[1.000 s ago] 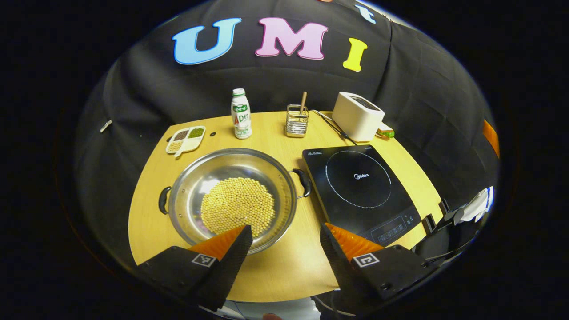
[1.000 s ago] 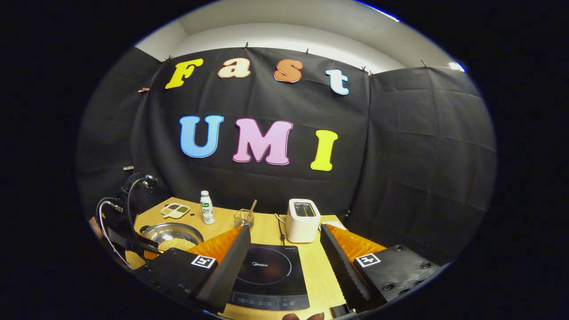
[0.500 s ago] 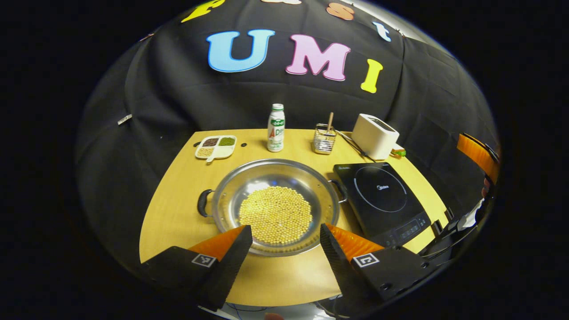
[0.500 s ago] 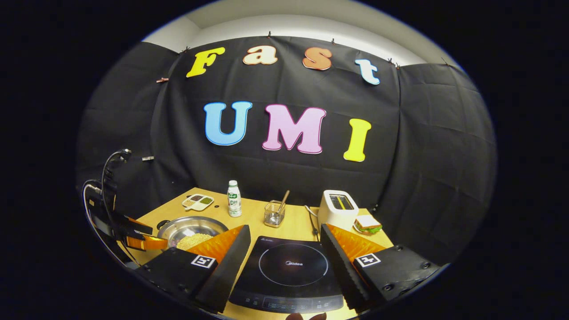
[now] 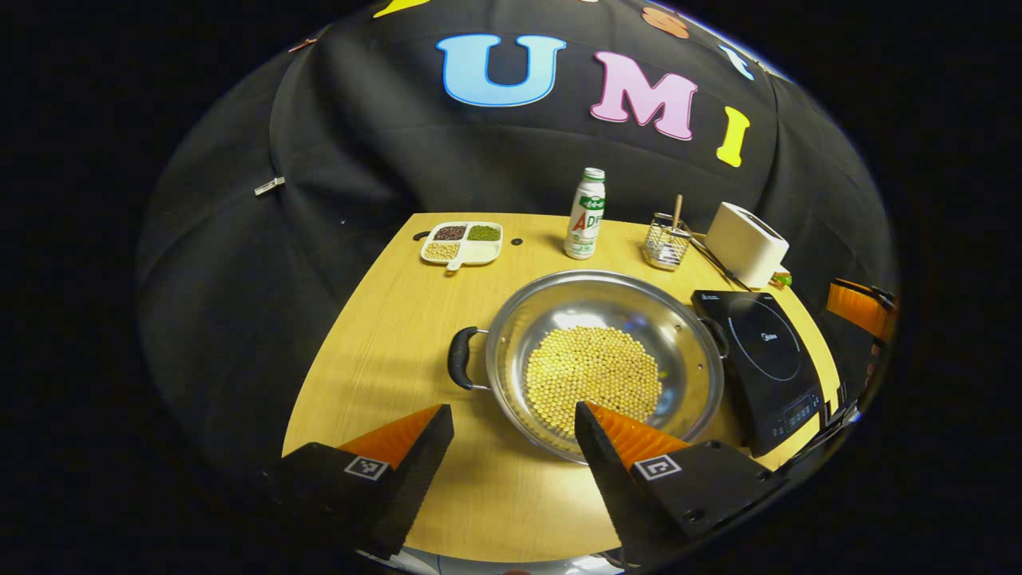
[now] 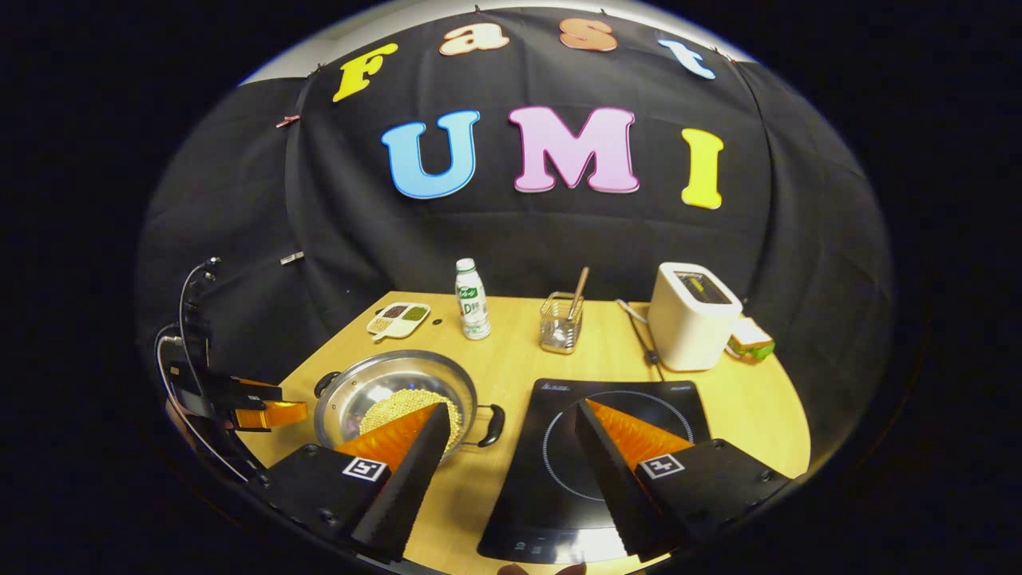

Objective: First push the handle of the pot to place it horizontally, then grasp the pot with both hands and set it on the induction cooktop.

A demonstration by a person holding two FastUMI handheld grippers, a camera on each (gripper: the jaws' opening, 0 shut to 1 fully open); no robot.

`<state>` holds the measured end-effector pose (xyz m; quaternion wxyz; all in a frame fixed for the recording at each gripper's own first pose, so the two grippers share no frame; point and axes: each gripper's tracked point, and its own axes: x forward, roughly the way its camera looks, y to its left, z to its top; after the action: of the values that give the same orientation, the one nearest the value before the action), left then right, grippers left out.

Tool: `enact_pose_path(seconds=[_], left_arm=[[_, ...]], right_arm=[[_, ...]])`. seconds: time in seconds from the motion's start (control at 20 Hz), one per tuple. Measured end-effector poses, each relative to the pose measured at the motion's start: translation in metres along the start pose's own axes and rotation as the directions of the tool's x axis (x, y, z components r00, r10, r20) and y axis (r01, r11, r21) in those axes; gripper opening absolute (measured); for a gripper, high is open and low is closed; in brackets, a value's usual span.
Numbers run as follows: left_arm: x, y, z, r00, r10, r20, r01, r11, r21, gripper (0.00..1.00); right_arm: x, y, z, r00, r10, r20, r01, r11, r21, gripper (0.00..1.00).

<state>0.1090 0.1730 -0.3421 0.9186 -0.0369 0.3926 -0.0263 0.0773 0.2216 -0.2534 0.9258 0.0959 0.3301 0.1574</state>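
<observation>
right gripper (image 6: 511, 435) hides the pot's (image 6: 375, 383) near rim.

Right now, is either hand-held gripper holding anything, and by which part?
Nothing is held. The left hand-held gripper and right hand-held gripper are both open, short of the beans-filled steel pot.

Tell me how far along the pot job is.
Looks done: the pot has its handles out to each side, level. In hand: nothing; the left gripper and right gripper are open, short of the handles. Left: grasp both handles and lift it onto the induction cooktop.
</observation>
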Motion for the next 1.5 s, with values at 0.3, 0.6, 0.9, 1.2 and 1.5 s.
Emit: enact_pose_path(seconds=[0.3,0.6,0.9,1.2,1.5], left_arm=[[0.042,0.031,0.006,0.999,0.045,-0.025,-0.045,0.999,0.024,0.95],[0.089,0.036,0.019,0.999,0.047,-0.02,-0.046,0.998,0.045,0.89],[0.121,0.036,0.019,0.998,0.043,-0.052,-0.039,0.996,0.077,0.84],[0.135,0.034,0.002,0.995,0.007,-0.097,-0.005,1.0,0.023,0.76],[0.135,0.033,-0.001,0.996,-0.013,-0.09,0.012,1.0,-0.002,0.68]], right_arm=[[0.063,0.015,-0.034,0.993,0.013,-0.119,-0.011,1.0,0.015,0.98],[0.107,0.021,-0.058,0.981,0.016,-0.193,-0.02,1.0,-0.017,1.0],[0.144,0.017,-0.079,0.966,0.007,-0.257,-0.004,1.0,0.011,0.89],[0.16,0.019,-0.106,0.943,0.014,-0.332,-0.012,1.0,0.009,0.89],[0.167,0.018,-0.115,0.941,-0.025,-0.339,0.021,1.0,-0.015,0.7]])
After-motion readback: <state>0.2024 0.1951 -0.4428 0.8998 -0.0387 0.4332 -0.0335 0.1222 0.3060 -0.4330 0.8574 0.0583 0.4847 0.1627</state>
